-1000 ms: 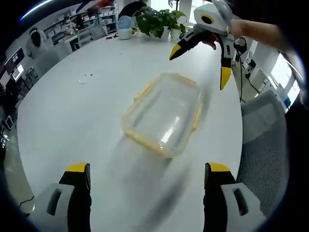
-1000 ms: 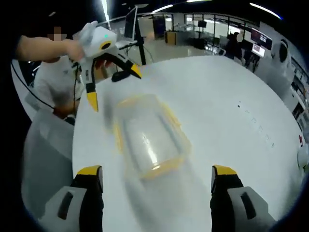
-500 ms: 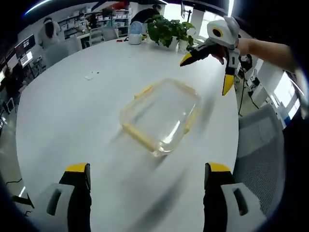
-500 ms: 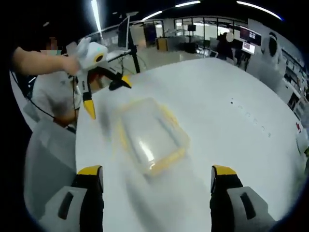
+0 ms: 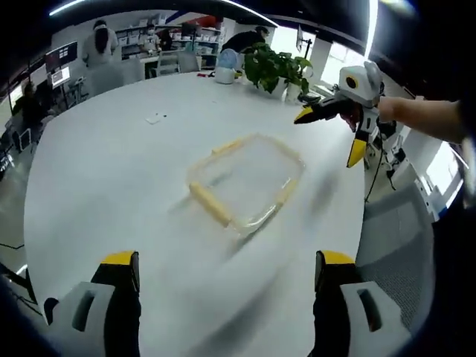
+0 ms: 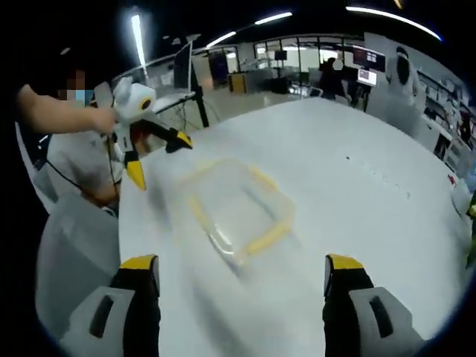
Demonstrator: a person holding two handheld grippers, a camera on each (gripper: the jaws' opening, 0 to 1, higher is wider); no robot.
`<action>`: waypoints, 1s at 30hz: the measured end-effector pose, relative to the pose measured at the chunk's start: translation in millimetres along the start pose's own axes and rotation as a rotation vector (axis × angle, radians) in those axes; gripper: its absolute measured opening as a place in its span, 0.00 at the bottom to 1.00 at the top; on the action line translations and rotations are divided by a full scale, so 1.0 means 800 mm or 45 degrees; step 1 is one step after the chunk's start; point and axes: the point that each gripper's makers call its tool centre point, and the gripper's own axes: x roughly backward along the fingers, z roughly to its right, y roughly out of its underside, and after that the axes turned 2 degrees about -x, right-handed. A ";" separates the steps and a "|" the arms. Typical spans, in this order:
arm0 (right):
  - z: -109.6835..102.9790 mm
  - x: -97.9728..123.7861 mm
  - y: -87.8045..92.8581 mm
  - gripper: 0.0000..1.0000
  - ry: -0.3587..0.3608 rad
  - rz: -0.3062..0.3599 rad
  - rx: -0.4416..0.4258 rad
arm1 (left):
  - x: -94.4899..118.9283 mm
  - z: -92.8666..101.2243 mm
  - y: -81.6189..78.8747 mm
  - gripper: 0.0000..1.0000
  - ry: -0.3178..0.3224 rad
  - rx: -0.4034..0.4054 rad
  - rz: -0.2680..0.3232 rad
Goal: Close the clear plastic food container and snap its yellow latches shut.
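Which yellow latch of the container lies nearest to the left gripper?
The long latch on the container side facing the left gripper; the others lie farther away.

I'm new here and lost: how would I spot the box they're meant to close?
Find the big white table. Near its middle lies the container, a clear, shallow rectangular box, apart from both grippers. Its yellow latches along the edges set it apart; the plant and small scraps lie farther off.

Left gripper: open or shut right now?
Open. In the right gripper view the left gripper hangs with its yellow-tipped jaws spread wide beside the container, gripping nothing and apart from it.
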 end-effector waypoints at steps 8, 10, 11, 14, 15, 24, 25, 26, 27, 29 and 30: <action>-0.007 0.009 0.003 0.93 0.025 0.069 -0.042 | 0.005 0.009 0.002 0.99 -0.019 0.035 0.069; -0.007 0.010 0.003 0.92 0.033 0.083 -0.043 | 0.006 0.010 0.005 0.98 -0.031 0.045 0.084; -0.008 0.011 0.003 0.92 0.036 0.093 -0.045 | 0.005 0.011 0.007 0.98 -0.032 0.052 0.087; -0.012 0.012 0.004 0.92 0.042 0.111 -0.057 | 0.006 0.016 0.015 0.98 -0.039 0.063 0.089; -0.012 0.012 0.005 0.92 0.046 0.119 -0.063 | 0.006 0.017 0.018 0.98 -0.039 0.068 0.089; -0.016 0.016 0.002 0.93 0.097 0.207 -0.124 | 0.016 0.013 0.024 0.99 -0.086 0.115 0.172; -0.018 0.016 0.003 0.93 0.098 0.210 -0.126 | 0.017 0.013 0.024 0.99 -0.088 0.121 0.179; -0.021 0.016 0.005 0.93 0.100 0.211 -0.131 | 0.018 0.013 0.026 0.99 -0.087 0.129 0.183; -0.022 0.016 0.006 0.93 0.100 0.214 -0.136 | 0.018 0.013 0.027 0.98 -0.087 0.131 0.183; -0.023 0.017 0.006 0.93 0.107 0.233 -0.157 | 0.020 0.014 0.029 0.98 -0.090 0.122 0.188; -0.023 0.018 0.007 0.93 0.109 0.237 -0.160 | 0.021 0.014 0.029 0.98 -0.091 0.122 0.193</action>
